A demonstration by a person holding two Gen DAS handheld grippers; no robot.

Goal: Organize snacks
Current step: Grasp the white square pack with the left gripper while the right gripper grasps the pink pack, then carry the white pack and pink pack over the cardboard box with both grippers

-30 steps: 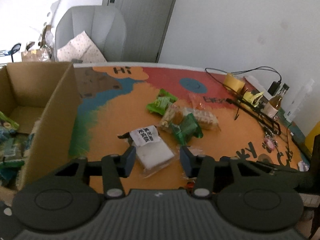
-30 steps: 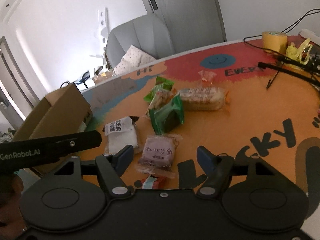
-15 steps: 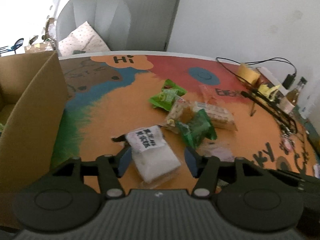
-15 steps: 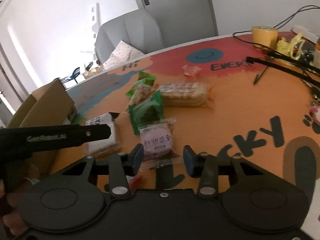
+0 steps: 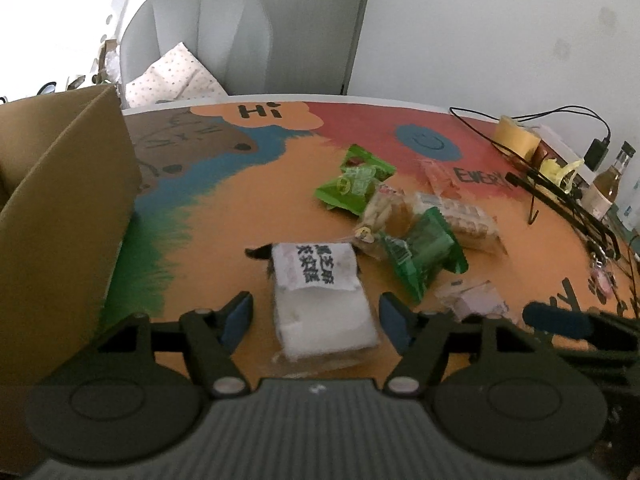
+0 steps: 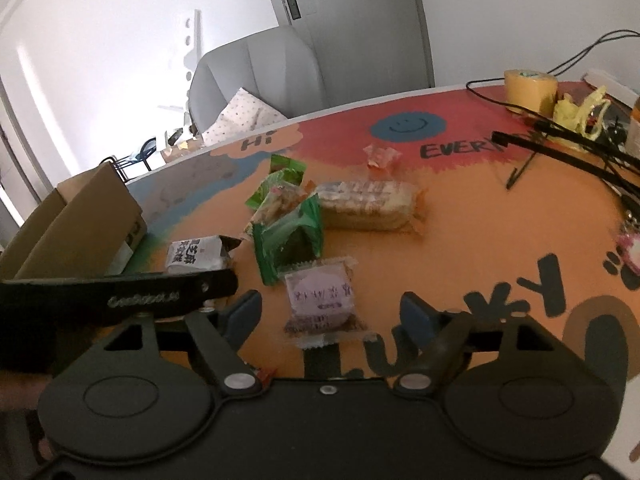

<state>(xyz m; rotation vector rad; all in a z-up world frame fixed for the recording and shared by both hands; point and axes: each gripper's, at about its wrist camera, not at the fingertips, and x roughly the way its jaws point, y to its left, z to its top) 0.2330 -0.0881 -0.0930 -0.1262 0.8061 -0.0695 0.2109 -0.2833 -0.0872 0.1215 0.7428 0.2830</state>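
The left gripper (image 5: 316, 314) is released, its jaws having just been opening, with the white snack packet (image 5: 320, 300) lying on the table (image 5: 224, 216) between the fingers but not pressed by the pads. The right gripper (image 6: 332, 314) is likewise released, its jaws having just opened, and the purple snack packet (image 6: 322, 300) lies between its fingers, untouched. The remaining snacks, among them the green packet (image 6: 290, 240) and the long cracker pack (image 6: 366, 204), are grouped at 12 o'clock from the purple packet. The cardboard box (image 5: 60, 216) stands at 9 o'clock in the left wrist view. Both packets are judged light, soft and crushable, with slippery film wrapping. A grip across the padded middle is advised, not on the thin sealed edges, and only moderate pressure should be applied.
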